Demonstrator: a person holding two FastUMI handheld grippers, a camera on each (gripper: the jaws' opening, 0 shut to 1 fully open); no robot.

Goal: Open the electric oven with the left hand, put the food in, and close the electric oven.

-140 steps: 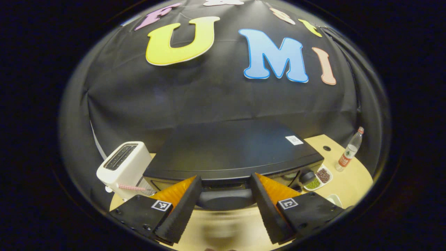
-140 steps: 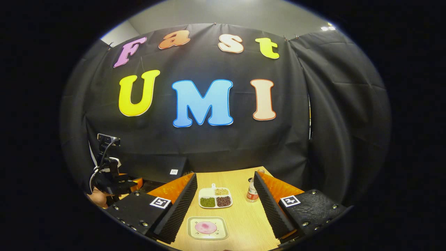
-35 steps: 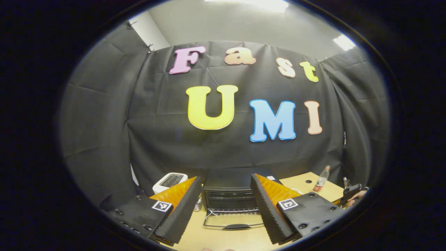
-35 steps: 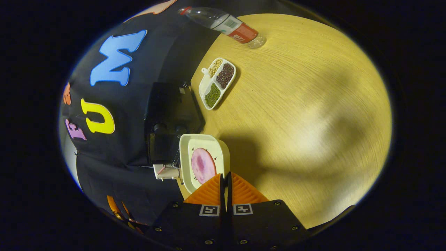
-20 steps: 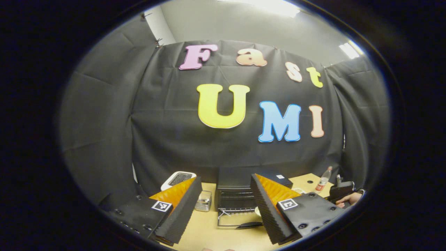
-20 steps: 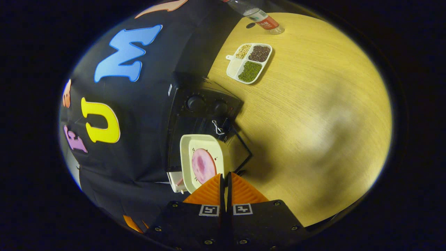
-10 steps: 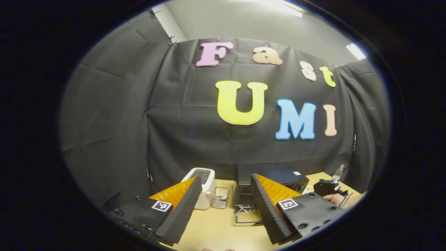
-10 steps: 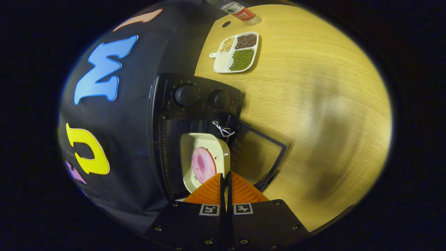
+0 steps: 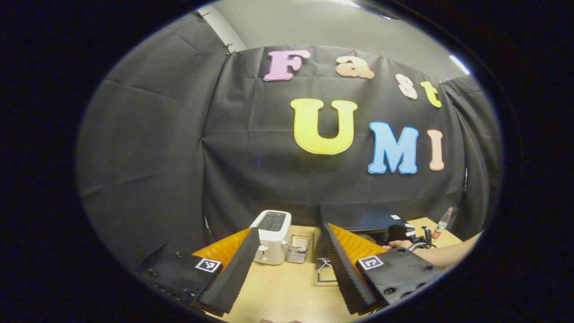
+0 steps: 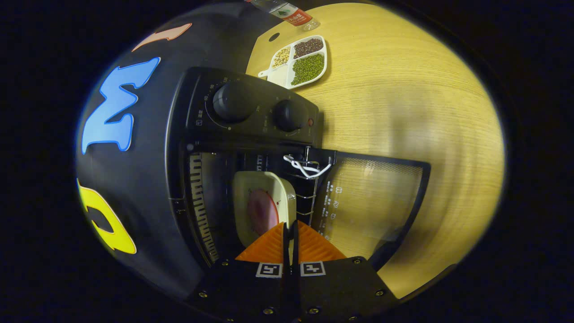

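The black electric oven [image 10: 202, 134] stands with its glass door [image 10: 372, 197] swung down flat on the table. My right gripper [image 10: 289, 224] is shut on the rim of a cream plate [image 10: 278, 188] carrying a pink slice of food [image 10: 262, 211]. The plate sits inside the oven's cavity, above the wire rack [image 10: 309, 188]. My left gripper [image 9: 289, 229] is open and empty, held back from the oven [image 9: 358, 217], which its right finger partly hides. In the left gripper view the right gripper [image 9: 401, 232] and a forearm [image 9: 444, 255] reach to the oven's front.
A white toaster [image 9: 271, 235] and a small wire basket [image 9: 298, 247] stand left of the oven. A sectioned dish of beans [image 10: 300, 63] and a bottle [image 10: 287, 11] lie beyond the oven's knobs [image 10: 233, 101] on the wooden table [image 10: 403, 112].
The right gripper has carried the plate forward from the oven's mouth into its cavity. The left gripper has drifted left and back, still open.
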